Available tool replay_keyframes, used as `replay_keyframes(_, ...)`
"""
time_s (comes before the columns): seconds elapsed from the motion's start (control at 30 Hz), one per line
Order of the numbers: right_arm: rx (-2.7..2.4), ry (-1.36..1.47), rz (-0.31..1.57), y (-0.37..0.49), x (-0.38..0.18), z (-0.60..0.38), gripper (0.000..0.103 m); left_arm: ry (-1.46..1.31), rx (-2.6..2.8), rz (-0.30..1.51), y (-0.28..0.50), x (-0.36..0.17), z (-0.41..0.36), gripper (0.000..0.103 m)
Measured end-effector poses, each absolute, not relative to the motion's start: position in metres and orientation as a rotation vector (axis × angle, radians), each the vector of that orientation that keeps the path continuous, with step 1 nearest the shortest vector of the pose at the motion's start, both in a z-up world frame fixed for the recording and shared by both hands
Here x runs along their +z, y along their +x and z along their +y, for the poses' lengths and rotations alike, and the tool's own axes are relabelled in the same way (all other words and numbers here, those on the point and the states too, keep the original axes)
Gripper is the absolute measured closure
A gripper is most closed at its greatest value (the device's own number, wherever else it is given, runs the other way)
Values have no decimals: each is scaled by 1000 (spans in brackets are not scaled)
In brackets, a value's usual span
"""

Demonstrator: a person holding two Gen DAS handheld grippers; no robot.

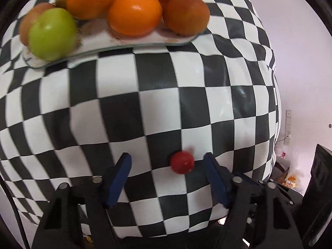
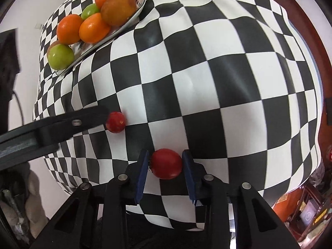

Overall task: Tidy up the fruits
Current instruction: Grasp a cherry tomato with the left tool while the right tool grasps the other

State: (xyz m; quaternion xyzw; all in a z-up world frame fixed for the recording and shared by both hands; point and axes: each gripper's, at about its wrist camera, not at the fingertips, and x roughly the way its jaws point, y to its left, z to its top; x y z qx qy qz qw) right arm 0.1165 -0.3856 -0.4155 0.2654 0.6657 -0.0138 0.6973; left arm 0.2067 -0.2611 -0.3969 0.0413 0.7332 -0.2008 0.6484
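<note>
A small red tomato (image 1: 182, 162) lies on the checkered tablecloth between the fingers of my left gripper (image 1: 167, 161), nearer the right finger; the jaws stand wide open around it. It also shows in the right wrist view (image 2: 115, 122), just off the left gripper's tip (image 2: 91, 116). My right gripper (image 2: 165, 161) is shut on a larger red tomato (image 2: 166, 163), its blue pads (image 2: 143, 172) pressed against both sides. A glass plate (image 1: 116, 45) at the far side holds oranges (image 1: 134, 13), green apples (image 1: 51, 34) and a brownish fruit (image 1: 185, 14). The plate shows top left in the right wrist view (image 2: 99, 43).
The black-and-white checkered cloth (image 1: 166, 95) covers the whole table and hangs over its edges. A white wall with switches (image 1: 288, 124) is at the right. Dark furniture (image 1: 319, 176) and clutter stand beyond the table's right edge.
</note>
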Motion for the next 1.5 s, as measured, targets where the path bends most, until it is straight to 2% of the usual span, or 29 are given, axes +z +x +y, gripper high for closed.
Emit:
replay_keyframes(0.13,-37,606,1482,112,-413,-396,68,97,-467,1678,203,-407,-269,47)
replay_keyframes(0.2,-40,607,1478,112,-411,-399,68,98,-473,1672,203,-409,-274,65)
replay_keyframes(0.3,-42,615,1472,109,-408,-407,68,83,-488,1660,201,-407,-274,79)
replay_keyframes(0.4,-46,613,1475,113,-404,-410,67,49,-483,1658,205,-402,-265,84)
replay_keyframes(0.67,-27,632,1423,133,-389,-417,68,-81,-490,1676,228,-389,-239,84)
replay_keyframes(0.73,-26,639,1421,136,-390,-419,68,-98,-513,1710,227,-390,-238,78)
replay_keyframes(0.8,-26,641,1425,138,-391,-420,68,-107,-536,1740,224,-395,-244,65)
replay_keyframes(0.87,-26,643,1427,140,-391,-420,68,-94,-546,1758,219,-399,-250,62)
replay_keyframes(1.13,-36,643,1437,138,-398,-416,68,-69,-516,1776,207,-425,-268,64)
replay_keyframes(1.2,-38,645,1435,136,-398,-417,68,-50,-508,1754,206,-425,-269,76)
replay_keyframes(1.23,-39,649,1433,135,-398,-419,68,-46,-514,1751,205,-424,-271,79)
replay_keyframes(1.37,-39,663,1419,136,-396,-423,68,-52,-514,1736,206,-416,-270,79)
replay_keyframes(1.5,-34,682,1388,146,-389,-428,68,-91,-496,1690,230,-386,-248,79)
